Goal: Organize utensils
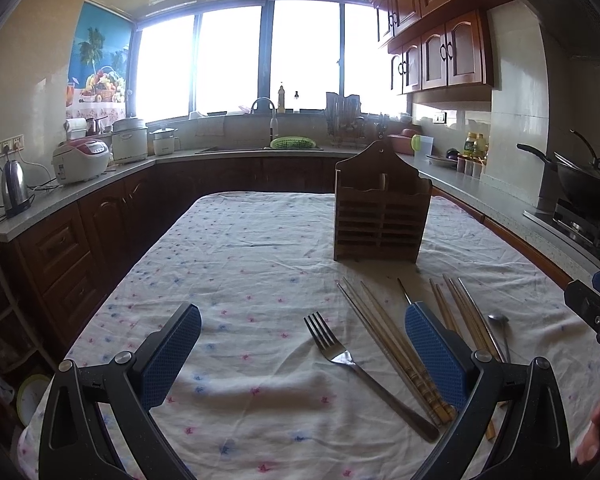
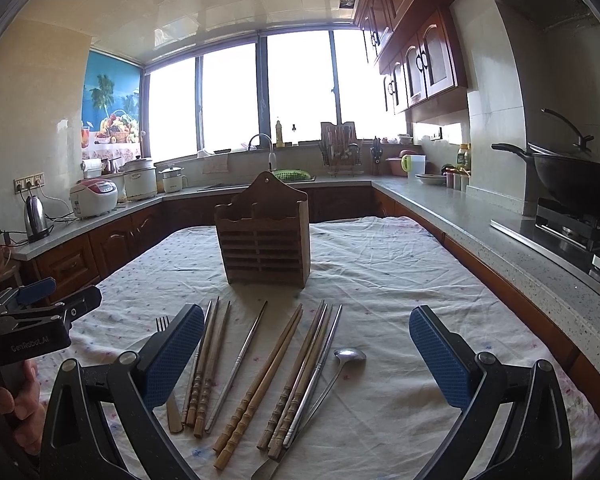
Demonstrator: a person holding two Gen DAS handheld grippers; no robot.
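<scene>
1. Left gripper point(image 1: 302, 354) stood wide apart, holding nothing, above the near edge of the table's white floral cloth point(image 1: 228, 256).
2. Right gripper point(image 2: 306, 354) was likewise spread wide and empty.
3. Slatted brown wooden utensil holder point(image 2: 265, 236) stood upright mid-table, toward the far edge.
4. Silver metal fork point(image 1: 354, 364) lay flat between the left gripper's fingers.
5. Wooden and metal chopsticks point(image 2: 260, 376) lay in a loose row along the near edge, in front of the holder.
6. Silver metal spoon point(image 2: 342, 364) lay at that row's right end.
</scene>
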